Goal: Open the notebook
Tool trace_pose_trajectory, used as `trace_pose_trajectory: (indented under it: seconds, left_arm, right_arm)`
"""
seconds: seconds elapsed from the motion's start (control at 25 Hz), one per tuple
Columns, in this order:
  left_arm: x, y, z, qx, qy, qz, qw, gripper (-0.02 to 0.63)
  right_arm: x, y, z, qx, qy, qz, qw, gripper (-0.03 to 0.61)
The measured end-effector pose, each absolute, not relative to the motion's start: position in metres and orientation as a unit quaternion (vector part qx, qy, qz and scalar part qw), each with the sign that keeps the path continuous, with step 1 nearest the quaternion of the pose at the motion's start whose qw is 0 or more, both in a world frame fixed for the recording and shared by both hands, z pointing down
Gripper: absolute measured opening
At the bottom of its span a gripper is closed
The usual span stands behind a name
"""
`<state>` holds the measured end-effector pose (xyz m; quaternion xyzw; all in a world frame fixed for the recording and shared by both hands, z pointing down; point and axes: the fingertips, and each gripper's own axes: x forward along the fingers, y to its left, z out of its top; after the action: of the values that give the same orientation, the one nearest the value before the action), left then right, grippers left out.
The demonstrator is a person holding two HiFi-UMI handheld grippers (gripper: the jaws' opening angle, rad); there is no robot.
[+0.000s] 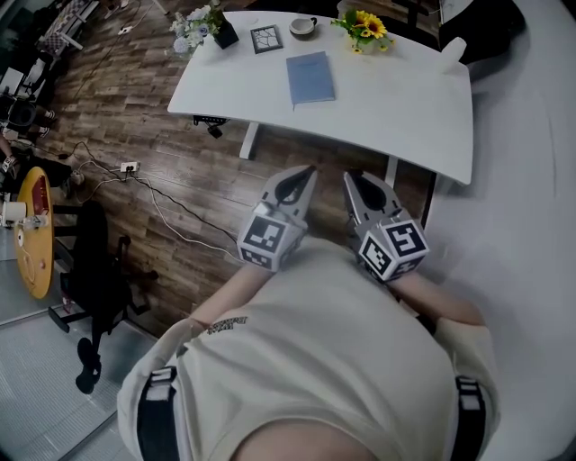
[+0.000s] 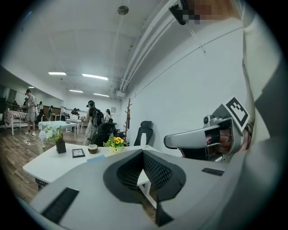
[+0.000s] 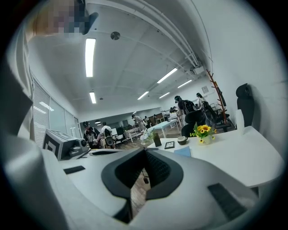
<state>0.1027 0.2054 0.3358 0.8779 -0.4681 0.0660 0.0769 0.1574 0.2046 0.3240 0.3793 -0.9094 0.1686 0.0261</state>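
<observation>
First, both grippers are held side by side short of the table's near edge: left gripper and right gripper, each with its jaws closed on nothing. Well beyond that edge, the blue notebook lies shut on the white table, its long axis running toward the table's far edge. The left gripper looks slightly nearer; the spine side is not legible.

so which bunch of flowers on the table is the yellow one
The bunch right of the cup in the head view; the other bunch, at the left corner, is pale.
</observation>
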Motion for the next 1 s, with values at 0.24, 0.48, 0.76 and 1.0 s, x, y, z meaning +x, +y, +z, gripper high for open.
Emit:
trace_pose_trajectory:
  seconds: [0.24, 0.48, 0.76, 1.0]
  left_arm:
    - [0.083, 0.168, 0.342, 0.875, -0.472, 0.07, 0.085, 0.002]
    - [0.065, 0.13, 0.341, 0.876, -0.467, 0.073, 0.092, 0.002]
    - [0.047, 0.078, 0.342, 0.882, -0.454, 0.073, 0.104, 0.002]
    - [0.035, 0.037, 0.343, 0.89, -0.435, 0.076, 0.114, 0.002]
  right_arm:
    - [0.141, 0.169, 0.331, 0.381, -0.906, 0.182, 0.031, 0.003]
    - [0.123, 0.133, 0.334, 0.384, -0.903, 0.189, 0.039, 0.003]
    - [0.101, 0.082, 0.334, 0.397, -0.895, 0.196, 0.048, 0.004]
    - [0.083, 0.046, 0.338, 0.405, -0.888, 0.207, 0.066, 0.004]
